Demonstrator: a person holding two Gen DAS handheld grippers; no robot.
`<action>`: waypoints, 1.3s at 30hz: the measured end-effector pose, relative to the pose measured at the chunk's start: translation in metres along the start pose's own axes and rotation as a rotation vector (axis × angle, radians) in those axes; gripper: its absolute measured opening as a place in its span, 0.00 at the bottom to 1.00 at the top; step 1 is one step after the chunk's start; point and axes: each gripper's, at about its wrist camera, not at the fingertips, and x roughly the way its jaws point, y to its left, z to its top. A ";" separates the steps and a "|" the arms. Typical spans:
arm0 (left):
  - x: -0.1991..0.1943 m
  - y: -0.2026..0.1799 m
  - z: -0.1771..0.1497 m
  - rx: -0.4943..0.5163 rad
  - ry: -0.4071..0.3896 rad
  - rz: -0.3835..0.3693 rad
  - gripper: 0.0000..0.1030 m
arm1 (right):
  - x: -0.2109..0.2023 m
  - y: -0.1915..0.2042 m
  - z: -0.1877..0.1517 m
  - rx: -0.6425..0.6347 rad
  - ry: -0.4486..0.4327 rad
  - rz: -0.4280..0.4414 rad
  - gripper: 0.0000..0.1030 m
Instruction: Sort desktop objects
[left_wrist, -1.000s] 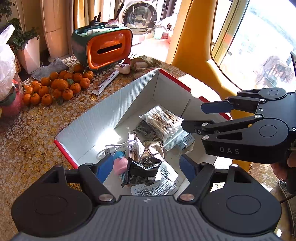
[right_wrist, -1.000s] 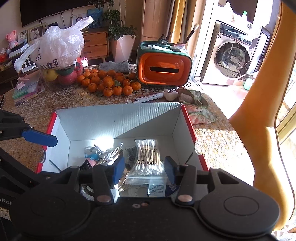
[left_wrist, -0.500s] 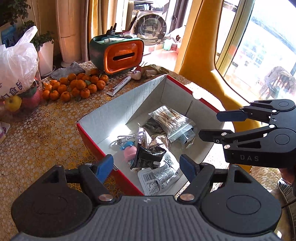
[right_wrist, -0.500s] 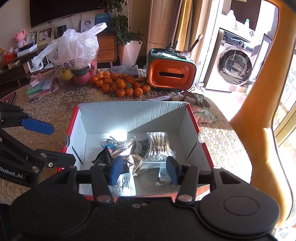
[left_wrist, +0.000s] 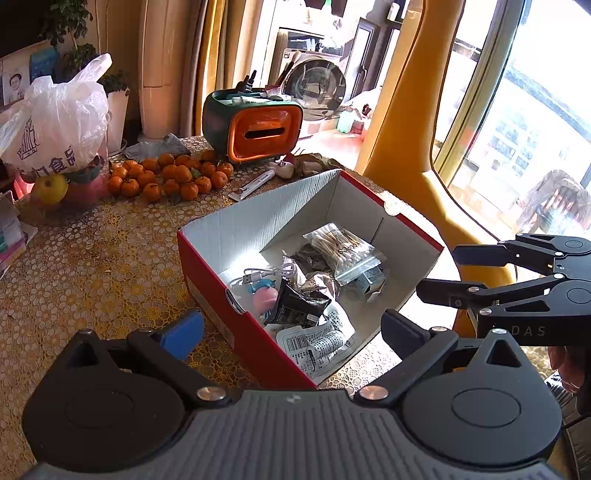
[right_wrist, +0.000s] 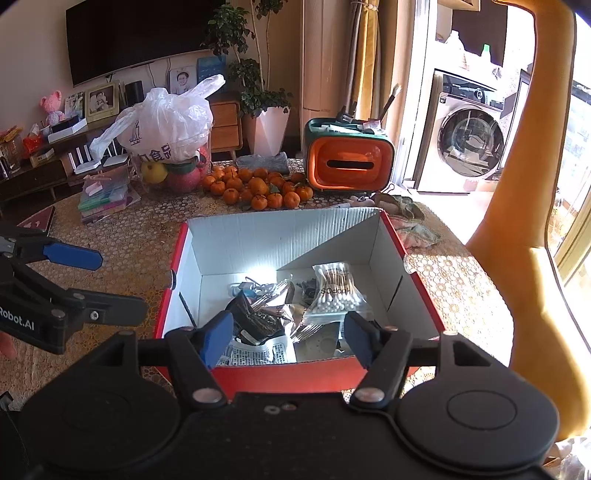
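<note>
Cardboard box (right_wrist: 295, 236), red outside with ribbed white walls, sits open at centre frame on the lace-patterned surface (left_wrist: 92, 258). Inside lie a clear bag of cotton swabs (right_wrist: 334, 288), crinkled foil packets (left_wrist: 299, 306) and a white cable (left_wrist: 266, 273). Left gripper (left_wrist: 291, 326) and right gripper (right_wrist: 290, 334) hover at the lower frame edge, jaws wide and empty. Glossy tangerines (right_wrist: 258, 188) cluster in the upper middle.
</note>
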 end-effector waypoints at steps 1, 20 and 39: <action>-0.002 0.000 -0.002 -0.006 -0.005 -0.001 0.99 | -0.003 0.000 -0.002 0.004 -0.008 0.002 0.67; -0.061 -0.037 -0.049 0.041 -0.138 0.107 1.00 | -0.052 0.024 -0.041 0.026 -0.116 0.027 0.68; -0.061 -0.039 -0.083 0.007 -0.110 0.129 0.99 | -0.061 0.027 -0.073 0.075 -0.122 -0.007 0.68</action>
